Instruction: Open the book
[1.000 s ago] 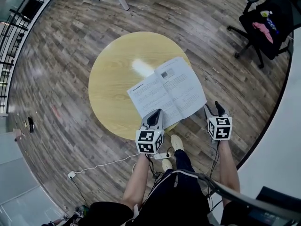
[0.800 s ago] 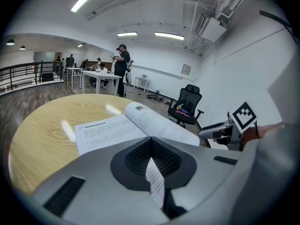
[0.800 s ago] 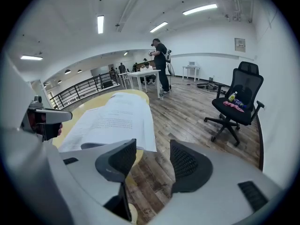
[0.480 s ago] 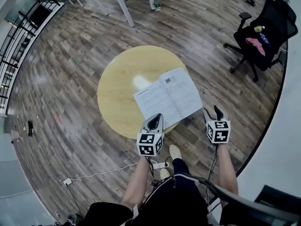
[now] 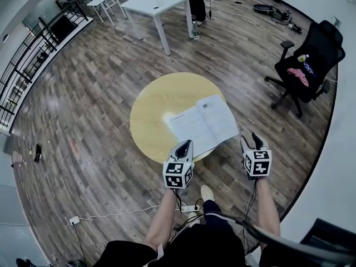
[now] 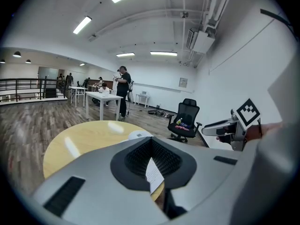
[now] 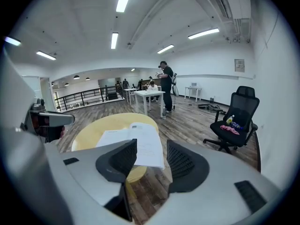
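Though spread open at near rim of table (image 5: 153,107), right corner overhanging, treat book (image 5: 203,124) as light, limp, easily creased. Take hold at overhanging page edge, never mid-sheet. Left gripper (image 5: 184,144): jaws together, empty. Right gripper (image 5: 250,139): jaws apart, empty. Both held short of book, no contact.

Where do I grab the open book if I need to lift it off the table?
Probably the book is best gripped at its right page's near corner, which overhangs the table edge. Come in level from the near right, one jaw above, one below.
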{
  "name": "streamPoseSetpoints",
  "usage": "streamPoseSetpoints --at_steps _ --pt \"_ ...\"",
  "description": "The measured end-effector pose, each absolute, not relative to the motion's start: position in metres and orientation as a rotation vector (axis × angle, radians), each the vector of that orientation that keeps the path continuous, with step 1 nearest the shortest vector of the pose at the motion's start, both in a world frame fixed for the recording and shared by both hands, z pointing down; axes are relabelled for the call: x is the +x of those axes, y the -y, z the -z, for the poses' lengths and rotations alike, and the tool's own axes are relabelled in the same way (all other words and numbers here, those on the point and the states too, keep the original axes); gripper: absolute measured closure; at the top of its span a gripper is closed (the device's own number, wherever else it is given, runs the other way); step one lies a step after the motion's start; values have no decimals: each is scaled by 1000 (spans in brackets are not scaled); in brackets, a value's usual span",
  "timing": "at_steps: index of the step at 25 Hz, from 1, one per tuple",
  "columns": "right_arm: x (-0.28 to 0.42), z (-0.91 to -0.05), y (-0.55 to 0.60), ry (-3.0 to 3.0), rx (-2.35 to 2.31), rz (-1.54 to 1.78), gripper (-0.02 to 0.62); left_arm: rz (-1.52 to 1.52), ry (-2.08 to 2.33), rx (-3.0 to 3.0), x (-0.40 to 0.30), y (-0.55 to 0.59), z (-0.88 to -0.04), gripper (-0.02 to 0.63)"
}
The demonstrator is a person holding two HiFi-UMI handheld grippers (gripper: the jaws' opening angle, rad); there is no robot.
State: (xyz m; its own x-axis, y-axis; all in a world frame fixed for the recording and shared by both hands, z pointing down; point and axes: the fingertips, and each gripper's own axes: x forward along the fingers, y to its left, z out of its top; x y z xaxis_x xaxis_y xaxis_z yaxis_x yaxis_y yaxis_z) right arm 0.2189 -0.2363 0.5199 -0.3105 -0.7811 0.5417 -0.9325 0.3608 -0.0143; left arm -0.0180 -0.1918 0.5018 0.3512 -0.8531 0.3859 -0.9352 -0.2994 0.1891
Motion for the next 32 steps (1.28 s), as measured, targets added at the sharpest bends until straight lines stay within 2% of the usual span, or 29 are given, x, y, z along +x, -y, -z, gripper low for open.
streamPoseSetpoints --at_steps 1,2,4,5,14,23,32 --pt "217 -514 232 2192 1496 -445 393 -291 1582 2245 -20 187 -497 607" --pt "217 -508 227 2194 1511 -429 429 -284 1592 2245 -22 181 -492 607" --pt "218 -497 217 2186 1546 -384 563 -275 1608 2243 -24 168 -485 607" --pt "217 -492 211 2188 1550 -369 592 -273 1615 2242 -25 161 -482 607" --pt "178 -441 182 2325 1493 -281 592 -220 1735 2260 -49 122 -434 607" --pt "96 -390 148 2494 1367 -195 592 -166 1920 2234 -107 70 -379 607" --pt "12 -376 101 2603 1198 -145 592 -112 2068 2127 -170 8 -367 608"
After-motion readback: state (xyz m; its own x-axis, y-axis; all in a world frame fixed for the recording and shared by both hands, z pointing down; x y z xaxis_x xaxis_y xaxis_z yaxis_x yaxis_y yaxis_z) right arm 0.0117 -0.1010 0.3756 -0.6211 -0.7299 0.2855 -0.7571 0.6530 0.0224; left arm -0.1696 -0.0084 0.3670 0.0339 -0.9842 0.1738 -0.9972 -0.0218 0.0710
